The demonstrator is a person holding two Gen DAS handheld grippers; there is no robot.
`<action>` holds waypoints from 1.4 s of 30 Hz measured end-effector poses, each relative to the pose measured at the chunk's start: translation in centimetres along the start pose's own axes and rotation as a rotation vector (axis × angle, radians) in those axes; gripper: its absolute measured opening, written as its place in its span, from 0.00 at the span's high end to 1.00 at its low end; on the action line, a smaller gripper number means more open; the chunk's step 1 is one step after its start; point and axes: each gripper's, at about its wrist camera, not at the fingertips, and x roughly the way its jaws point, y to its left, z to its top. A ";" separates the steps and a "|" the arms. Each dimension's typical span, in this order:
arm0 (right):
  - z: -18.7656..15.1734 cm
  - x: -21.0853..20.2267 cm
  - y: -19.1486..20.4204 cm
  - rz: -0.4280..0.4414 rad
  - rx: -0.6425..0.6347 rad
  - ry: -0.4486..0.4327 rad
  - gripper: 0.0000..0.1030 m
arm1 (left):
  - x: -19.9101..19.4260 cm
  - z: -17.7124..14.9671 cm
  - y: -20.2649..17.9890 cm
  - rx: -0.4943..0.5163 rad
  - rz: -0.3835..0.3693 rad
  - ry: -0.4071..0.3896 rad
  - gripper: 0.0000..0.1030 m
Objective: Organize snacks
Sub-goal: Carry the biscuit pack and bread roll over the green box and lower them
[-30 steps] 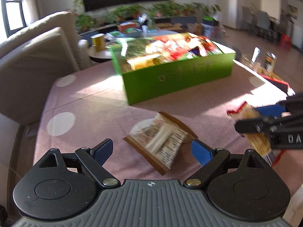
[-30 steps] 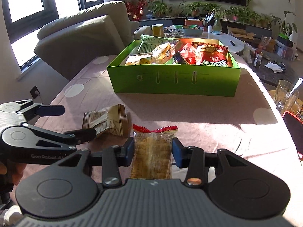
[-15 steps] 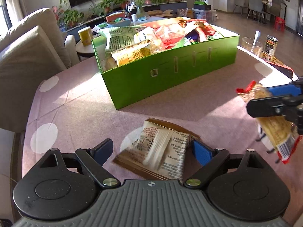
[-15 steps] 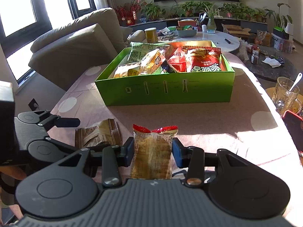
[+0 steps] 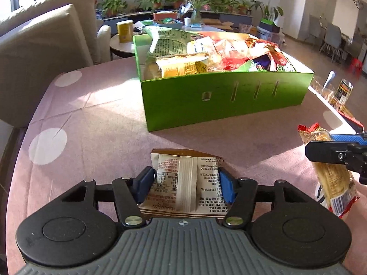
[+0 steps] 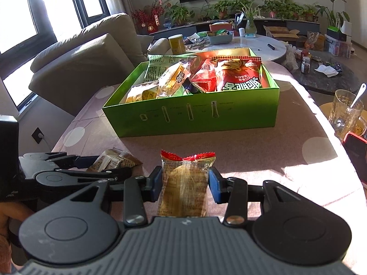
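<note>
A green box [image 5: 224,98] full of snack packets stands on the pink dotted tablecloth; it also shows in the right wrist view [image 6: 192,114]. My left gripper [image 5: 184,184] is shut on a brown-and-white snack packet [image 5: 181,183], low over the cloth in front of the box. My right gripper [image 6: 185,183] is shut on a clear yellow packet with a red top edge [image 6: 185,183], held above the cloth. That packet [image 5: 328,171] shows at the right of the left wrist view. The left gripper and its packet [image 6: 112,160] show at the left of the right wrist view.
A glass with a spoon [image 6: 346,112] and a red phone [image 6: 357,151] sit at the table's right edge. A beige sofa [image 6: 80,64] stands to the left. A round white table [image 6: 252,45] with clutter is behind the box.
My left gripper has moved onto the brown-and-white packet and shut on it. Both grippers have come closer to the box; the right one still holds its packet.
</note>
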 end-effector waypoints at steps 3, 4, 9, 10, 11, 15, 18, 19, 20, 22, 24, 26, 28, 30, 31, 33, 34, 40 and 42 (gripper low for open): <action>0.0 -0.3 0.1 0.003 -0.002 -0.008 0.41 | -1.1 -0.2 0.1 -0.023 0.013 -0.038 0.45; 0.0 -0.5 0.1 0.005 -0.002 -0.011 0.41 | -1.5 -0.2 0.1 -0.030 0.013 -0.050 0.45; 0.1 -1.3 0.5 0.013 -0.007 -0.032 0.41 | -3.8 -0.1 0.0 -0.050 0.008 -0.111 0.45; 0.2 -1.4 0.6 0.015 -0.010 -0.036 0.41 | -4.3 -0.1 0.0 -0.051 0.007 -0.123 0.45; 0.3 -1.6 0.7 0.016 -0.013 -0.042 0.41 | -4.7 0.0 -0.1 -0.051 0.007 -0.134 0.45; 0.5 -2.4 0.9 0.021 -0.021 -0.066 0.41 | -6.3 0.4 -0.2 -0.060 0.006 -0.180 0.45; 0.9 -2.9 1.0 0.020 -0.029 -0.086 0.41 | -7.3 0.7 -0.3 -0.058 0.007 -0.211 0.45; 1.1 -3.1 1.1 0.021 -0.031 -0.093 0.41 | -7.6 0.8 -0.4 -0.056 0.008 -0.224 0.45; 1.2 -3.2 1.1 0.023 -0.034 -0.100 0.41 | -7.9 0.9 -0.4 -0.055 0.010 -0.234 0.45; 1.6 -3.4 1.2 0.026 -0.040 -0.115 0.41 | -8.3 1.2 -0.6 -0.053 0.009 -0.249 0.45; 2.0 -3.5 1.1 0.029 -0.045 -0.126 0.41 | -8.5 1.5 -0.7 -0.051 0.009 -0.261 0.45; 2.5 -3.6 0.9 0.031 -0.046 -0.136 0.41 | -8.6 1.9 -0.9 -0.045 0.013 -0.270 0.45; 3.3 -3.6 0.5 0.030 -0.041 -0.155 0.41 | -8.6 2.4 -1.1 -0.038 0.021 -0.279 0.45; 4.4 -3.6 0.0 0.026 -0.037 -0.184 0.41 | -8.4 3.0 -1.3 -0.026 0.031 -0.289 0.45; 5.2 -3.4 -0.4 0.016 -0.033 -0.194 0.41 | -8.3 3.4 -1.4 -0.021 0.037 -0.294 0.45; 6.7 -3.2 -1.0 -0.002 -0.018 -0.212 0.41 | -8.1 4.4 -1.6 -0.013 0.052 -0.306 0.45; 7.5 -3.1 -1.3 -0.002 -0.012 -0.222 0.41 | -7.9 4.9 -1.6 -0.011 0.059 -0.312 0.45; 11.2 -2.2 -1.9 0.024 0.011 -0.264 0.41 | -6.7 8.2 -1.7 -0.017 0.068 -0.331 0.45; 12.0 -1.6 -2.0 0.031 0.016 -0.270 0.41 | -6.1 9.2 -1.6 -0.013 0.067 -0.333 0.45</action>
